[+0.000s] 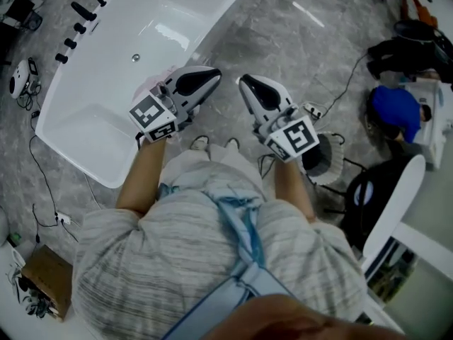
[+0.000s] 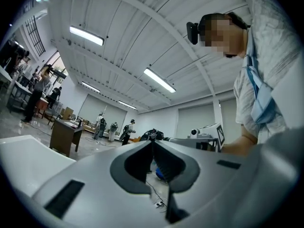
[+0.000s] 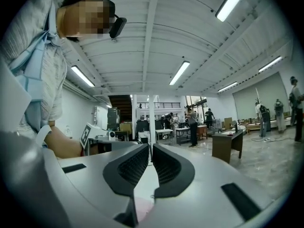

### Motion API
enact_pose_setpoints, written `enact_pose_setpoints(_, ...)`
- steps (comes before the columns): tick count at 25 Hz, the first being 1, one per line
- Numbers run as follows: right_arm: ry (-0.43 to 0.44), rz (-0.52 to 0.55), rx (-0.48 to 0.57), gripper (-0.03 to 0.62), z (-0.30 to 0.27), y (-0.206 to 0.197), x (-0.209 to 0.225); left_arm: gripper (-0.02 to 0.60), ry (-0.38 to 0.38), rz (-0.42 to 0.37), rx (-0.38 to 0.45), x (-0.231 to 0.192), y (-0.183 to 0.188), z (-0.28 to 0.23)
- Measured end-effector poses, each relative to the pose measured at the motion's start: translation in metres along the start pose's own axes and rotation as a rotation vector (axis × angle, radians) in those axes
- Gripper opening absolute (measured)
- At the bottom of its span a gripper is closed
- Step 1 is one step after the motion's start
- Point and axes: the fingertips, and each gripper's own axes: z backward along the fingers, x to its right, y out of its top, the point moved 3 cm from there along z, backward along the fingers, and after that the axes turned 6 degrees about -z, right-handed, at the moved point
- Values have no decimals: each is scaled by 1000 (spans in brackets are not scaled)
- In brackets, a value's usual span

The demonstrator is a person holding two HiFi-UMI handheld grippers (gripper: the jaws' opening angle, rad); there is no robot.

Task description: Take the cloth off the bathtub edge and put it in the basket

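Our left gripper (image 1: 210,74) and right gripper (image 1: 245,83) are squeezed closed, empty. The pink cloth (image 1: 150,83) on the white bathtub's (image 1: 90,122) edge looks soft and light; we should pinch a fold.

Bathtub (image 1: 85,119): white shell, smooth, high gloss, with bright reflections. Taps (image 1: 79,10): matt black. Floor (image 1: 283,41): grey veined stone-look surface, polished and reflective. Left gripper (image 1: 214,71) and right gripper (image 1: 243,81): smooth, light-grey plastic shells with a satin finish. The pads (image 3: 129,167) are black, ribbed and matt. Cloth (image 1: 147,85): pale pink, soft matt fabric. Box (image 1: 47,278): brown matt cardboard.
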Motion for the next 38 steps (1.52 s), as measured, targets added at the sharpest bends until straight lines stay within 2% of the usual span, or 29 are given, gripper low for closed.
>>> enact_pose_setpoints(6, 89, 41, -64, 9, -37, -19, -13, 11, 94, -9, -34, -18, -13, 33)
enact_pose_setpoints(9, 125, 26, -105, 37, -58, -30, -23, 34, 144, -10, -62, -28, -24, 52)
enact_pose_setpoints(14, 192, 35, -158, 67, -85, -58, -32, 67, 228, -36, -148, -42, -43, 85)
enact_pose_setpoints(18, 253, 46, -183, 109, -107, -77, -33, 119, 283, -68, -229, -50, -62, 107)
enact_pose_setpoints(20, 284, 56, -219, 127, -120, -90, -34, 171, 309, -76, -256, -55, -71, 117)
enact_pose_setpoints(22, 331, 73, -275, 185, -134, -106, -37, 291, 335, -84, -294, -61, -82, 129)
enact_pose_setpoints(23, 360, 84, -303, 197, -140, -114, -39, 323, 344, -89, -321, -63, -88, 134)
enact_pose_setpoints(27, 450, 114, -393, 269, -162, -144, -48, 401, 383, -75, -401, -66, -115, 156)
enact_pose_setpoints(29, 478, 118, -416, 279, -172, -157, -53, 412, 401, -55, -414, -66, -125, 165)
enact_pose_setpoints(31, 507, 124, -440, 322, -180, -168, -58, 413, 413, -41, -428, -66, -134, 175)
enact_pose_setpoints(38, 594, 177, -543, 322, -215, -212, -65, 413, 466, -4, -525, -70, -177, 211)
